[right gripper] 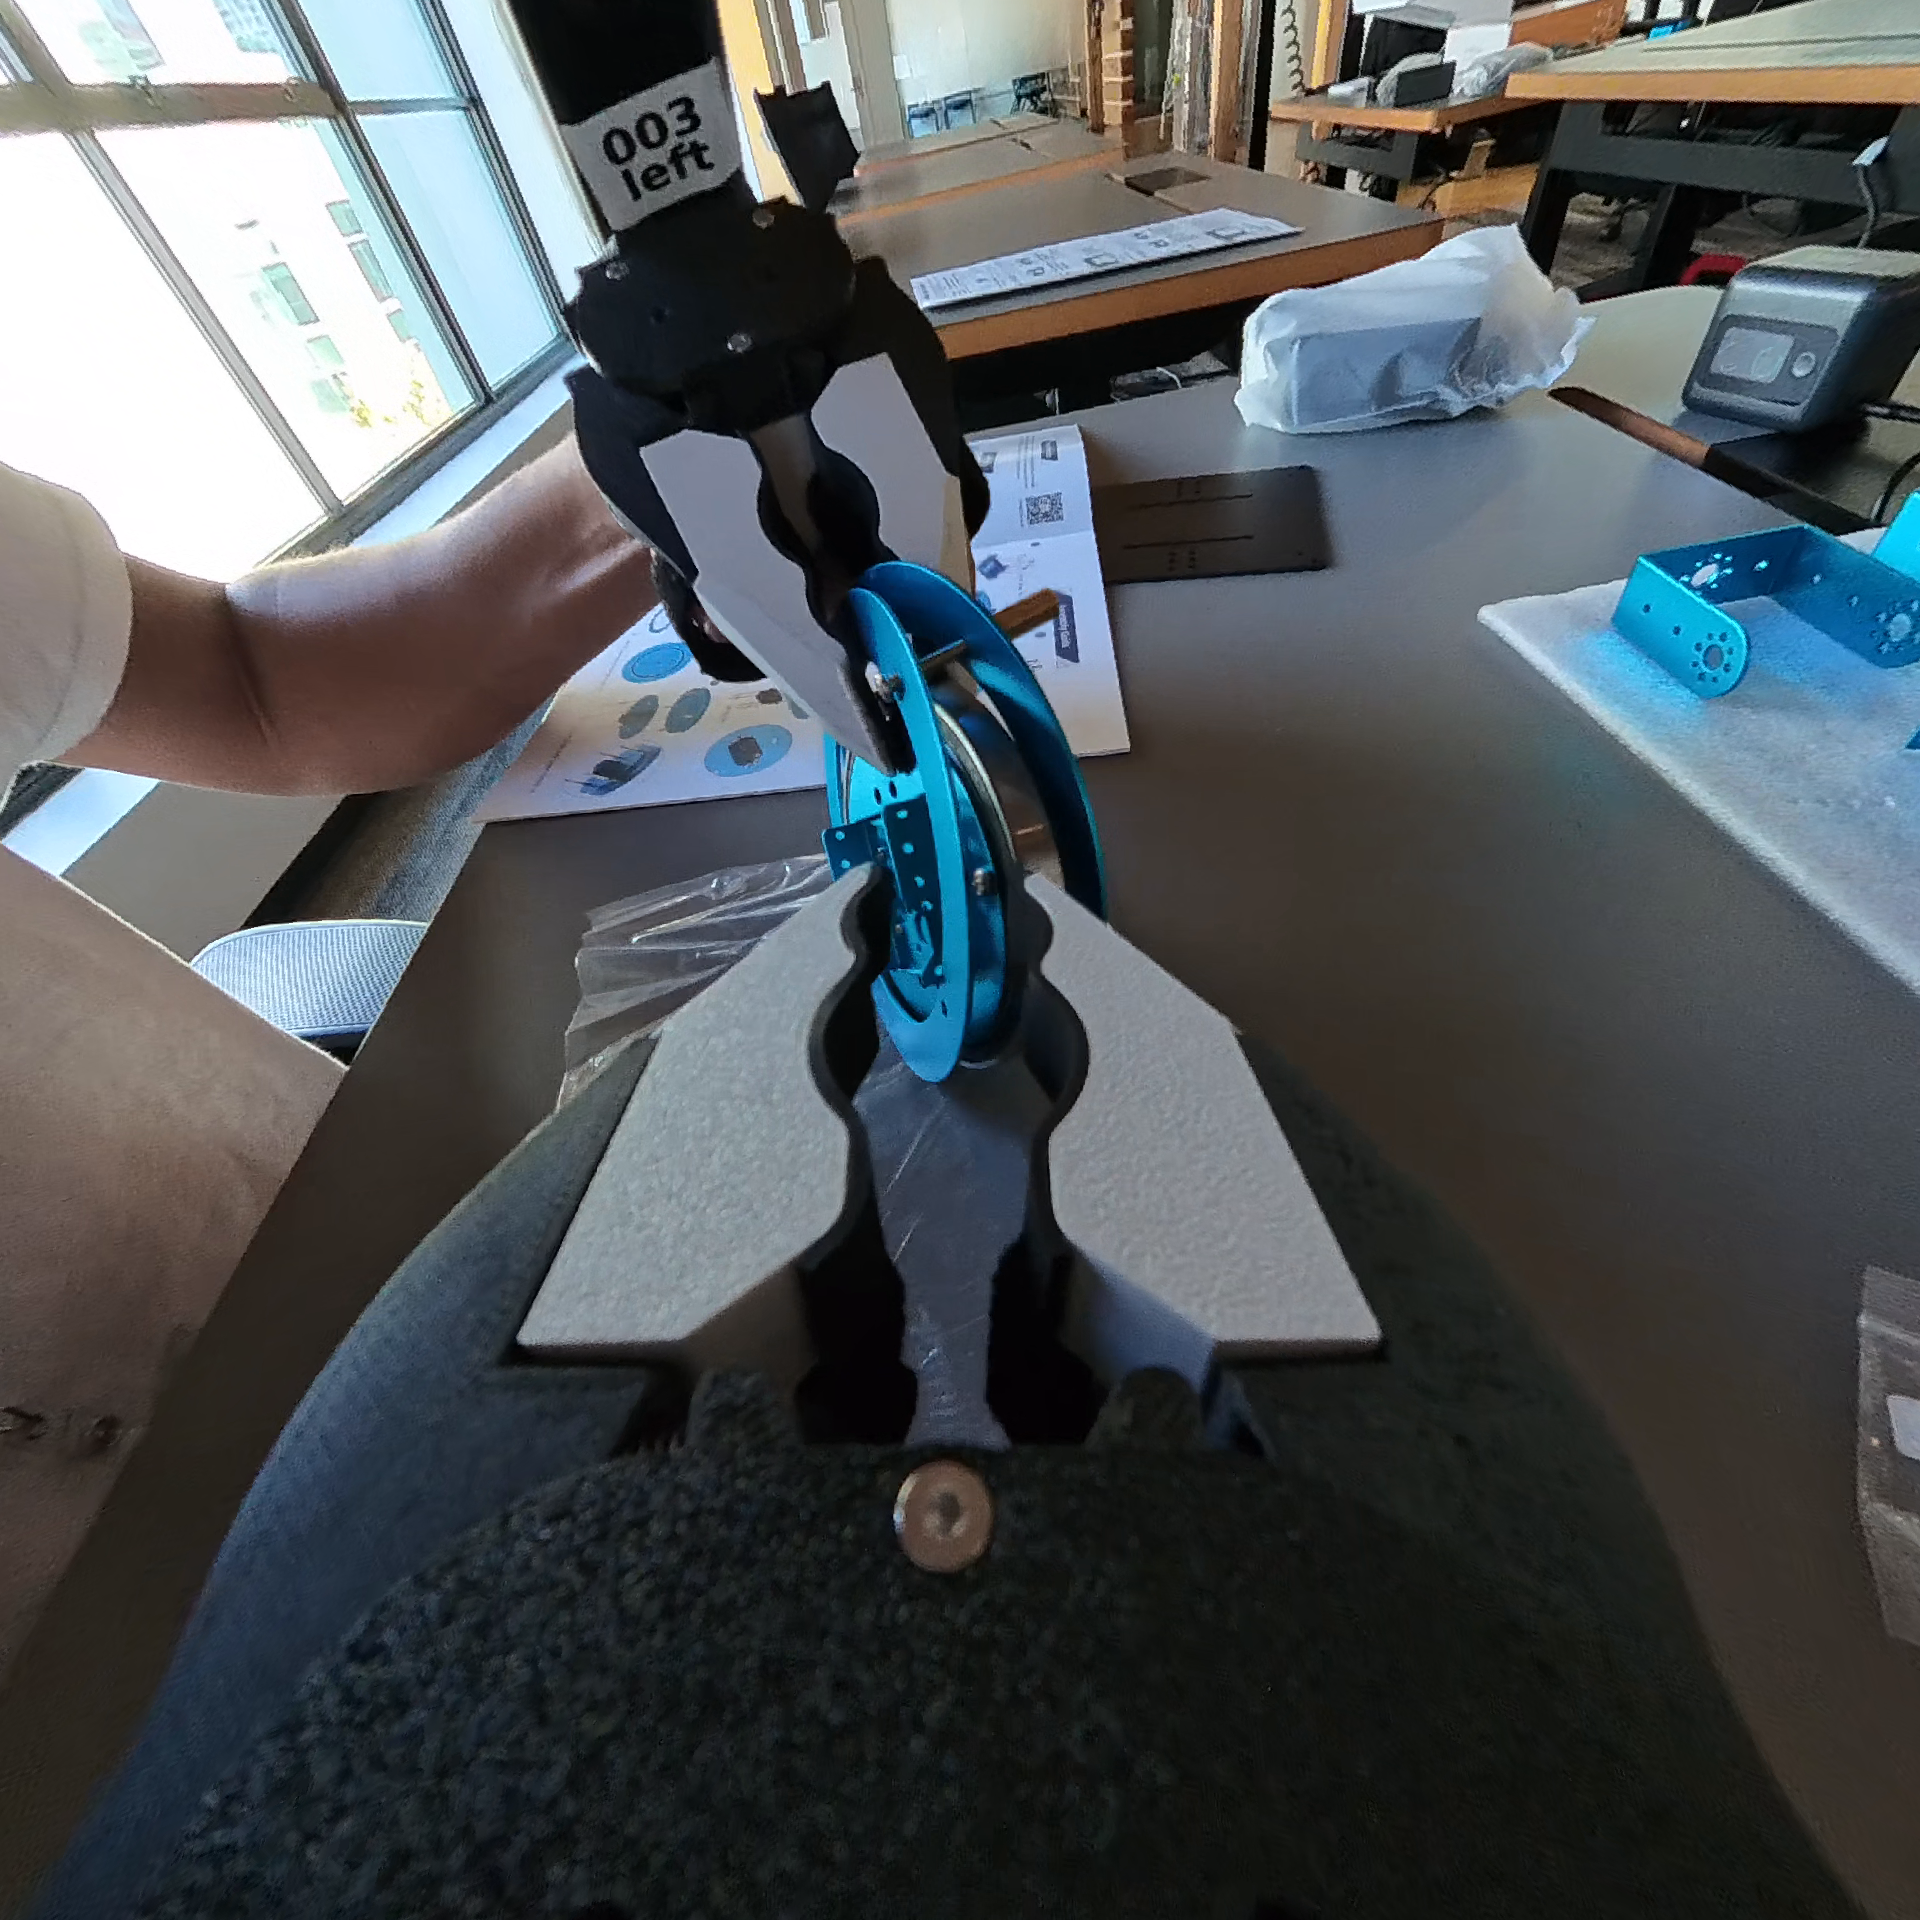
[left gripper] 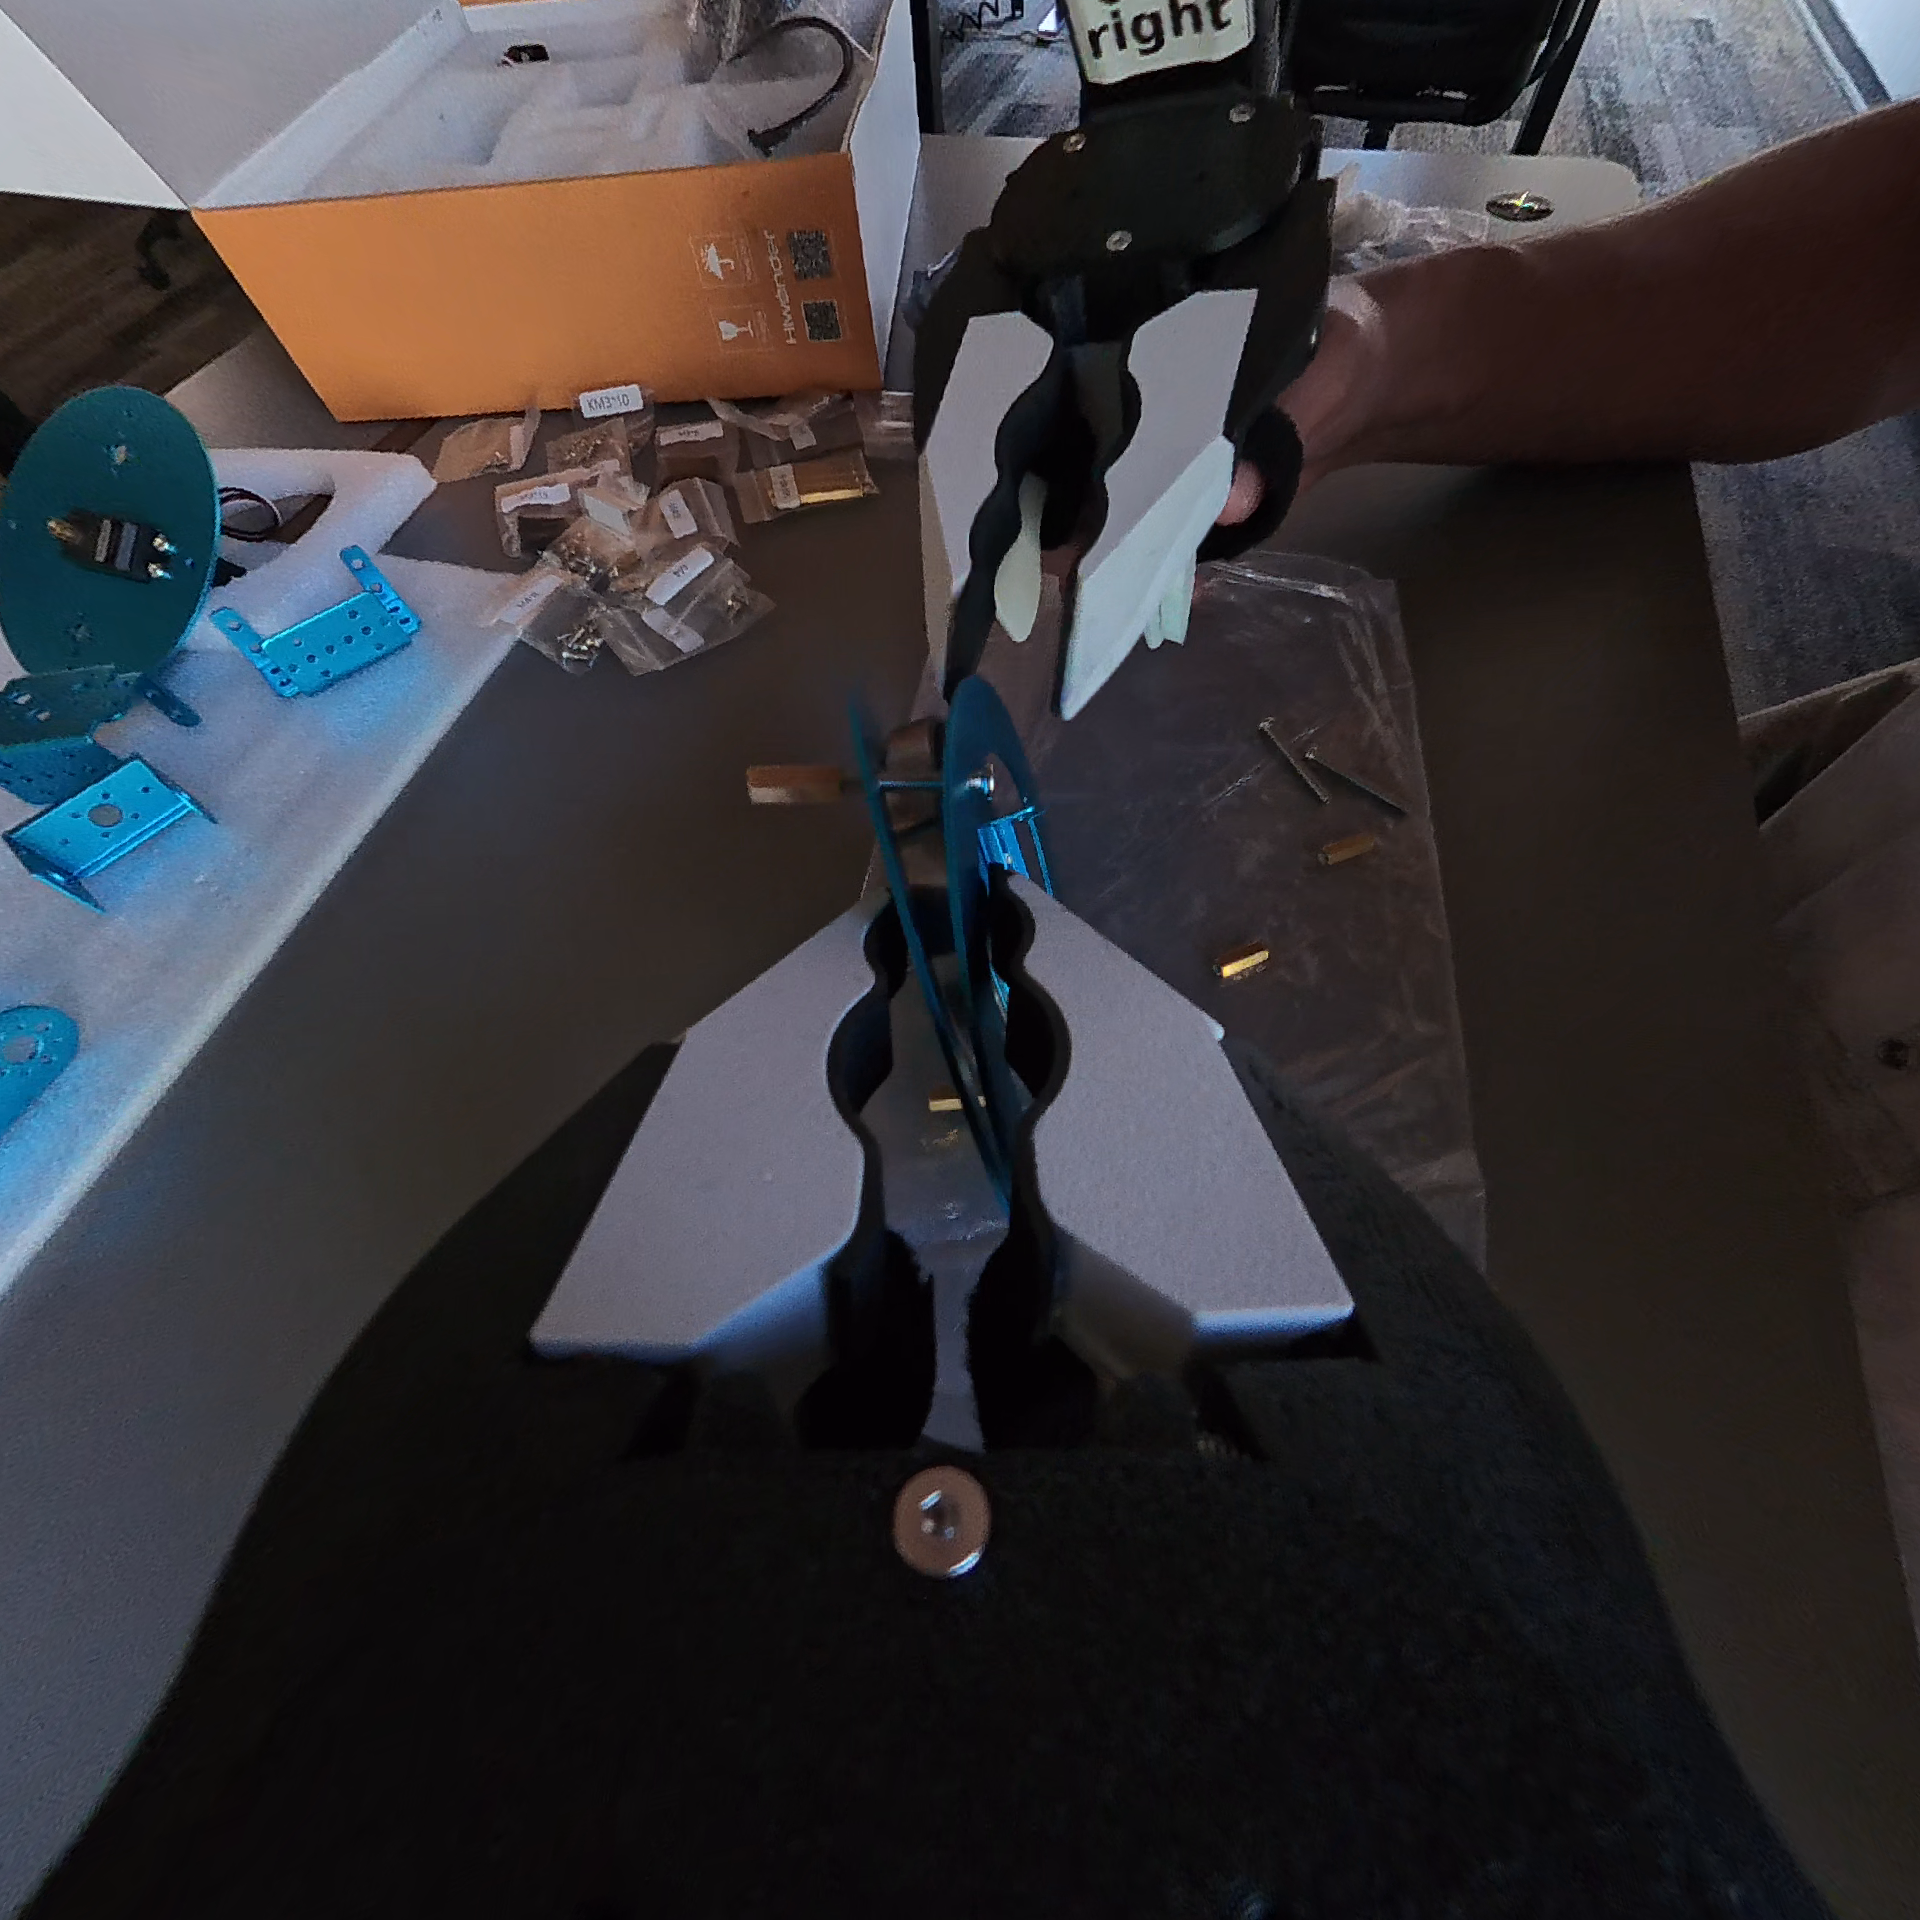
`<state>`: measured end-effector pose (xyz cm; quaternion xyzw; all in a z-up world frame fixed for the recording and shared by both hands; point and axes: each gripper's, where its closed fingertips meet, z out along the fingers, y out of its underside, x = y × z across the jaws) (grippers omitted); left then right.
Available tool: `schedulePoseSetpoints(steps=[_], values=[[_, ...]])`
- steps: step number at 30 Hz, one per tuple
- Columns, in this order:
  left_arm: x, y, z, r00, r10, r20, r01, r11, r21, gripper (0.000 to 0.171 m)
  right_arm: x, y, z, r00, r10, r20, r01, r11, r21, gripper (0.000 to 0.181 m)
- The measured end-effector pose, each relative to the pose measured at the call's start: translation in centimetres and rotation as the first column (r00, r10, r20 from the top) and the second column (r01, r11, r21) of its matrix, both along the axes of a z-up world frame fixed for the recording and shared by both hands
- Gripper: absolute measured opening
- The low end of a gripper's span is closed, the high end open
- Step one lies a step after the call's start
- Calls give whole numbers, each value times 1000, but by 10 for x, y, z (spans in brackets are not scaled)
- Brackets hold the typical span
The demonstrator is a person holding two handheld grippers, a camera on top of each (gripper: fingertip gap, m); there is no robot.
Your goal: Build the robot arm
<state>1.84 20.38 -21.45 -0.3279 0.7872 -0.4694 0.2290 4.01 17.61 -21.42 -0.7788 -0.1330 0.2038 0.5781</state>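
Gripping a blue disc assembly (right gripper: 966,831) by its edge, the left gripper (left gripper: 951,894) holds it upright above the dark table (left gripper: 644,831). The right gripper (right gripper: 951,904) faces it, fingers slightly parted around the assembly's lower rim; actual contact is unclear. Brass standoffs (left gripper: 1242,961) lie nearby on clear plastic (left gripper: 1299,727).

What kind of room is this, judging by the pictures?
Probably a shared lab or workshop: long work tables stand in rows, an orange kit box lies open, and bagged screws and blue metal brackets are spread out for assembly.
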Motion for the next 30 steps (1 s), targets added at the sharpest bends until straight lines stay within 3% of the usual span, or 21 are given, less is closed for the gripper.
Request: schedulePoseSetpoints(steps=[2,4,12,24,27,30], values=[[1,-1,0,1000,-1,-3,1,1000,-1,14,-4,1,-4,1000,9,28,-9,1000,-13,18],[2,-2,0,1000,-4,-5,4,1000,3,14,-3,4,-9,998,-17,68,19,999,-37,4],[-10,6,-8,999,-24,-24,24,1000,19,14,1,-6,-16,999,36,30,-34,996,-81,3],[-18,8,-21,999,-53,2,53,998,42,14,1,-4,-18,997,12,72,-8,999,-47,3],[-18,9,-21,999,-50,1,50,999,17,14,9,-4,-13,993,-26,114,28,1000,-15,12],[-18,10,-21,999,-46,5,46,999,-1,13,11,-1,-25,994,-29,102,38,995,-92,38]])
